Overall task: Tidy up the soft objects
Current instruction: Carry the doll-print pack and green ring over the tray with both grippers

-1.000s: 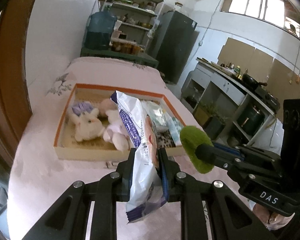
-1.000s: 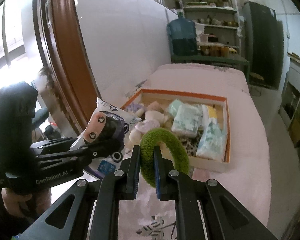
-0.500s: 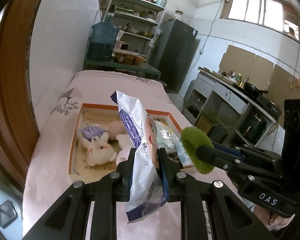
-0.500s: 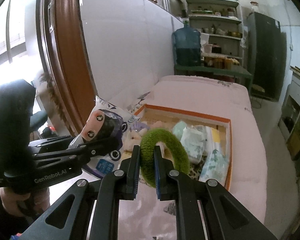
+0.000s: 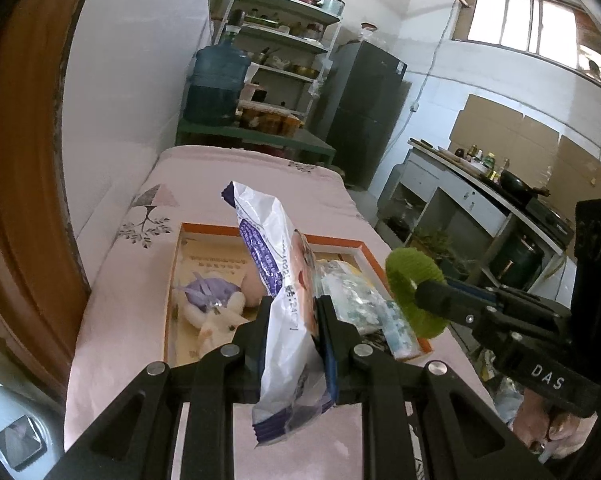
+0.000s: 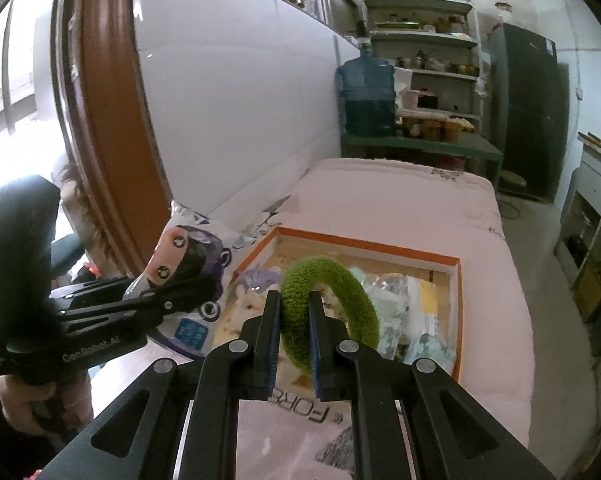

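- The left gripper (image 5: 292,312) is clamping its jaws on the white-and-purple packet (image 5: 278,292).
- The right gripper (image 6: 294,316) is pinching the green scrunchie (image 6: 332,308).
- Both are hanging above the orange-rimmed box (image 6: 458,300) at 12 o'clock; lowering each item gently into a free spot avoids crushing the plush toys (image 5: 216,312).

Green fuzzy ring (image 6: 332,312); white-purple printed packet (image 5: 288,312); orange-rimmed box (image 6: 456,304); pink leaf-print cloth (image 5: 204,184).

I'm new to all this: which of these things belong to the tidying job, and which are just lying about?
Job: white-and-purple plastic packet in left gripper; fuzzy green ring in right gripper; orange-rimmed box; white plush rabbit.
Lying about: blue water jug; dark fridge; shelves of jars.
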Demonstrator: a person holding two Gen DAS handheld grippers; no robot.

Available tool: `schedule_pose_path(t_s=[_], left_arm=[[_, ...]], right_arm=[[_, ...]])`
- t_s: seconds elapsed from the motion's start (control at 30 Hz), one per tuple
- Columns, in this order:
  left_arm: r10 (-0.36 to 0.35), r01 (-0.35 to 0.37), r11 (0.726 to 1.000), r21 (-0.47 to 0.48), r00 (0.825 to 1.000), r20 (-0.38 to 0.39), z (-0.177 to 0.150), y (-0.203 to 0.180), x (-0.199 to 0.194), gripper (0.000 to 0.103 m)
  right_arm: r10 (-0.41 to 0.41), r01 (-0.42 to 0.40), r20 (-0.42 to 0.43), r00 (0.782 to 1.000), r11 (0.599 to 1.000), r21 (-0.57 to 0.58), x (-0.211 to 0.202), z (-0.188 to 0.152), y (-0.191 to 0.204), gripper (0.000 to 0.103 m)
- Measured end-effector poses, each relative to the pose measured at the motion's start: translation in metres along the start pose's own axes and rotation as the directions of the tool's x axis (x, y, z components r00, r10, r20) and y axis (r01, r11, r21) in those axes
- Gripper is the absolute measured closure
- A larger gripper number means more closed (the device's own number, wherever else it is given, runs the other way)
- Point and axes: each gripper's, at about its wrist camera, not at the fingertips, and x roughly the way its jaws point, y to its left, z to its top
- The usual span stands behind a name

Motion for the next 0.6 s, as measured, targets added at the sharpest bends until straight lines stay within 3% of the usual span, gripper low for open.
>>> schedule_pose_path(t_s=[0.6], left_arm=[[0.002,-0.001,1.000,0.018,0.999,-0.049,0.038,0.002,0.057,0.081]], right_arm=[[-0.039,0.039,-0.024,0.999,0.999,0.027,0.037,0.029,-0.048,0.090]])
